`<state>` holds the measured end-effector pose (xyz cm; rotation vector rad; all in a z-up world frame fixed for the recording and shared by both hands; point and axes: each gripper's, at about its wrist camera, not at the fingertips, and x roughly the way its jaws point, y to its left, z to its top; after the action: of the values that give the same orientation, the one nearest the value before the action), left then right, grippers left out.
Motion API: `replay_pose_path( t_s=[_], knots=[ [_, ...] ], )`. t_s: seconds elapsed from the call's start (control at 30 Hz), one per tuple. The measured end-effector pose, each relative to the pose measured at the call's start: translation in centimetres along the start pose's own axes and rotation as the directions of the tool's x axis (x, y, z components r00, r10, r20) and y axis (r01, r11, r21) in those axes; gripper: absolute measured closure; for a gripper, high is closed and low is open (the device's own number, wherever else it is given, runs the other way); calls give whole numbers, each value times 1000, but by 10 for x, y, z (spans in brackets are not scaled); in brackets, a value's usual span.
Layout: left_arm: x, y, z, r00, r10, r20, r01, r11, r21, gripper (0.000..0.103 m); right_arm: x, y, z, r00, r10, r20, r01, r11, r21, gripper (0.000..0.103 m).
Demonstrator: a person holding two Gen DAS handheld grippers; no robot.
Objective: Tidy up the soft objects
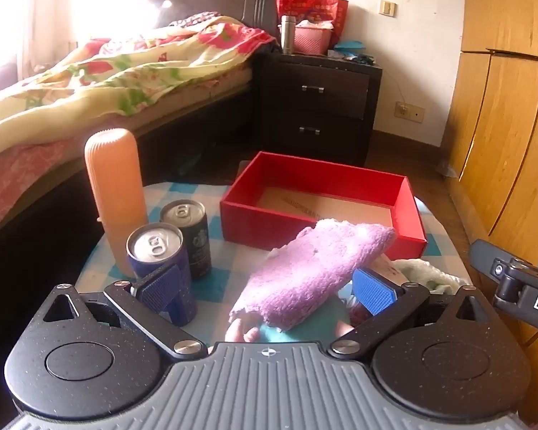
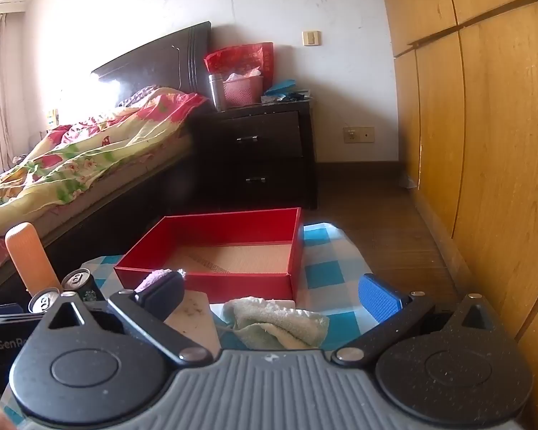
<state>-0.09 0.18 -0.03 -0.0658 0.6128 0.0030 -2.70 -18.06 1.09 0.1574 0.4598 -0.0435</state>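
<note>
Between the spread fingers of the left gripper (image 1: 265,288) lies a purple towel (image 1: 315,268), tilted, its far end rising toward the near wall of the red box (image 1: 269,220). Neither blue pad presses on it; the jaws stand wide. Under the towel's near end something pinkish and teal shows, too blurred and cut off by the gripper body to name. Left of it stand two drink cans (image 1: 177,243), touching or nearly so, with a tall orange ribbed container (image 1: 114,197) just behind them. All of this sits on a blue-and-white checked cloth (image 1: 211,286).

From the right wrist view, the right gripper (image 2: 269,299) also has its jaws wide with nothing gripped. A pale green towel (image 2: 276,326) lies crumpled between its fingers, partly hidden by the gripper body, just near the box's front wall. Only a scrap of the purple towel peeks past the left finger, and a flat pale board (image 2: 193,319) beside it is half covered. Both grippers point forward and somewhat downward toward the box, whose cardboard floor is bare. At the right edge of the left view the other gripper is cut off.
</note>
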Motion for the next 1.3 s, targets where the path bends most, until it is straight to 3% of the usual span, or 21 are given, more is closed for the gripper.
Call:
replay_pose_path(
  t_s=[0.3,1.3],
  knots=[
    [4,1,-1,999,40,-17,-40,999,1,5,1,4,-3,1000,-13,-9,12,999,-29,18],
    [6,0,-4,997,77,-29,-76,997,15,5,4,11,-4,1000,-16,-25,13,997,-82,18]
  ],
)
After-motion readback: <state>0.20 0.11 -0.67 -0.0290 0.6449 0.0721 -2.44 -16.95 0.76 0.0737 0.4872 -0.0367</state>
